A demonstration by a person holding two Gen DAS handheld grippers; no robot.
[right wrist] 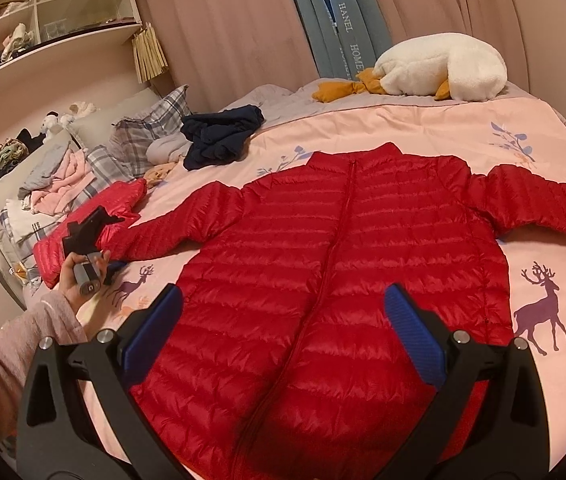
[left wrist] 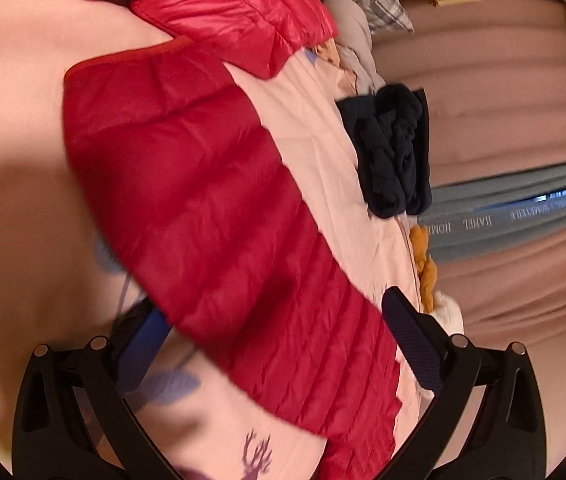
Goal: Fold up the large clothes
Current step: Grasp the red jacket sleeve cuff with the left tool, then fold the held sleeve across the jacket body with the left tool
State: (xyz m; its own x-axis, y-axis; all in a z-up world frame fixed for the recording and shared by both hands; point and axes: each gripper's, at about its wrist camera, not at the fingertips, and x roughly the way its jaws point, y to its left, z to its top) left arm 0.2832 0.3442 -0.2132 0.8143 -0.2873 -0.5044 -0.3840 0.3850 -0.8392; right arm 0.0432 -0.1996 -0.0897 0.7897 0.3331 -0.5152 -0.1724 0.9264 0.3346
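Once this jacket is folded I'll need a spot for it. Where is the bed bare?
Bare pink quilt lies between the red puffer jacket's collar and the white plush goose; another patch holds the deer print. Crowded on the left: navy garment, plaid pillows, clothes pile.

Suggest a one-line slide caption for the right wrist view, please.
Open right gripper above a red puffer jacket spread flat, sleeves out, on the pink bedspread.

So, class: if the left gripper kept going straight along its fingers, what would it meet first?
Most likely the red jacket's sleeve, which lies between the open fingers of the left gripper. Depth is blurred, so contact distance is unclear.
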